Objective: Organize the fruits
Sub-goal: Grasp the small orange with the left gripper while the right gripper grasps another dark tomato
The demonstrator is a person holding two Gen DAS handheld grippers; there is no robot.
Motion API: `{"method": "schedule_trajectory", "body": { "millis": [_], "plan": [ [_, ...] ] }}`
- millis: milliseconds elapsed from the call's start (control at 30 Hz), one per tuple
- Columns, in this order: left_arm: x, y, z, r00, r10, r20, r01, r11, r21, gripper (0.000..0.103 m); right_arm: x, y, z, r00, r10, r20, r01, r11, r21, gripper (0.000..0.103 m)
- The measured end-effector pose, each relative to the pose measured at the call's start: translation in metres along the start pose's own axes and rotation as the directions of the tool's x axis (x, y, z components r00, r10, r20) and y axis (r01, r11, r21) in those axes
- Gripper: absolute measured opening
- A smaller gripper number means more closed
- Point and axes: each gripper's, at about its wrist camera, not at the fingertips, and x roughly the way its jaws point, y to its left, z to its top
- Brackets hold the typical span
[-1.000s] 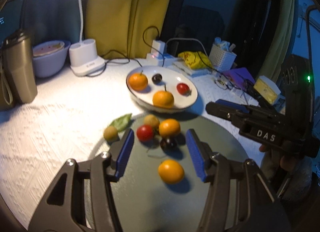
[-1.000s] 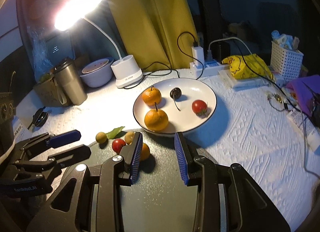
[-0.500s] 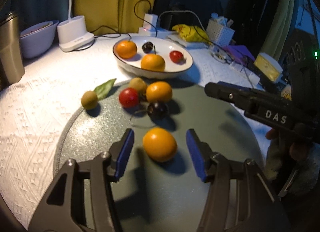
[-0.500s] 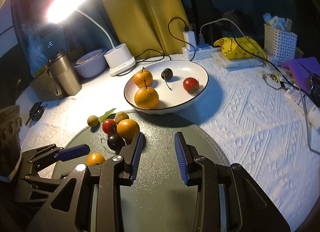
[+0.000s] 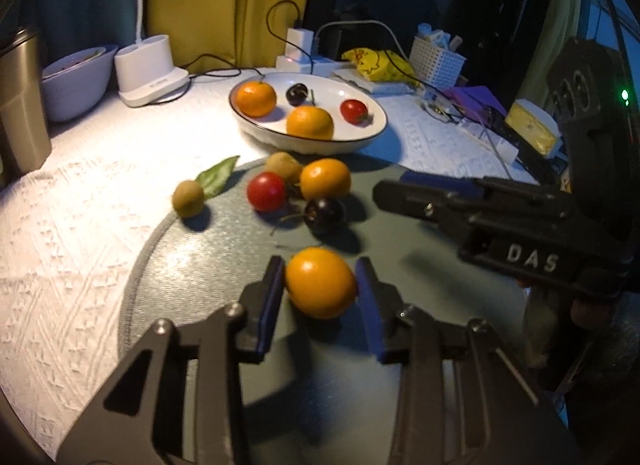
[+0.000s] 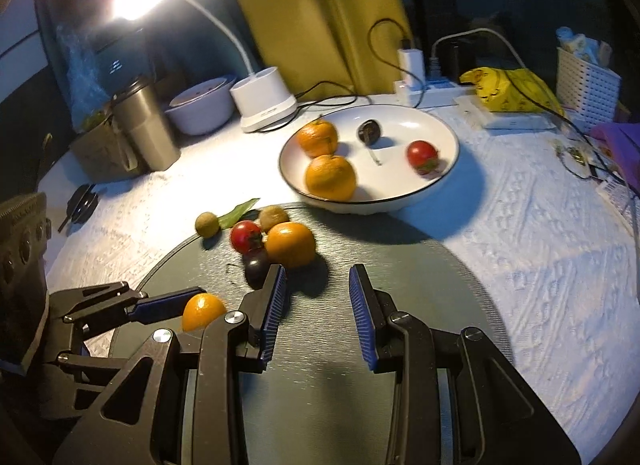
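Observation:
On the round dark mat [image 5: 400, 225] lies a small orange fruit [image 5: 320, 285]. My left gripper [image 5: 319, 263] is closing around it, and both blue pads touch its sides. Behind it sits a cluster: an orange [image 5: 325, 179], a red tomato [image 5: 266, 191], a dark cherry [image 5: 325, 215] and a brownish fruit [image 5: 283, 164]. Another brownish fruit [image 5: 188, 199] lies by a leaf [image 5: 216, 181]. The white plate [image 5: 372, 133] holds two oranges, a cherry and a tomato. My right gripper [image 6: 317, 271] hangs over the mat [image 6: 400, 265], narrowly open and empty.
A metal tumbler [image 5: 20, 105], a pale bowl [image 5: 76, 81] and a white lamp base [image 5: 150, 65] stand at the back left. A power strip with cables, a yellow bag [image 5: 374, 65] and a white basket [image 5: 438, 61] crowd the back right.
My left gripper came forward and down over the small orange fruit, and its jaws narrowed until the pads met it. The right gripper sank a little toward the mat.

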Motion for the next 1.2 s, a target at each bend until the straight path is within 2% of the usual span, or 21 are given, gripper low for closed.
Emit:
{"method": "schedule_trajectory", "body": {
  "millis": [300, 667, 900, 933, 1200],
  "plan": [
    [-0.014, 0.021, 0.001, 0.999, 0.015, 0.04, -0.013, 0.999, -0.036, 0.037, 0.022, 0.022, -0.002, 0.998, 0.021, -0.061, -0.024, 0.998, -0.054, 0.035],
    [-0.014, 0.032, 0.001, 0.999, 0.002, 0.04, 0.0, 0.998, -0.058, 0.037, 0.04, 0.036, 0.001, 0.993, 0.035, -0.11, -0.046, 0.995, -0.094, 0.035],
    [-0.017, 0.032, 0.003, 0.999, 0.005, 0.05, -0.002, 0.999, -0.054, 0.037, 0.042, 0.038, 0.002, 0.992, 0.048, -0.115, -0.059, 0.993, -0.103, 0.035],
    [-0.017, 0.032, 0.003, 0.999, 0.006, 0.051, -0.004, 0.999, -0.052, 0.037, 0.042, 0.039, 0.002, 0.992, 0.051, -0.113, -0.063, 0.992, -0.109, 0.03],
    [-0.021, 0.029, 0.007, 0.998, 0.016, 0.06, -0.013, 0.999, -0.043, 0.037, 0.037, 0.044, -0.001, 0.992, 0.056, -0.112, -0.071, 0.988, -0.137, 0.03]
  ]
}}
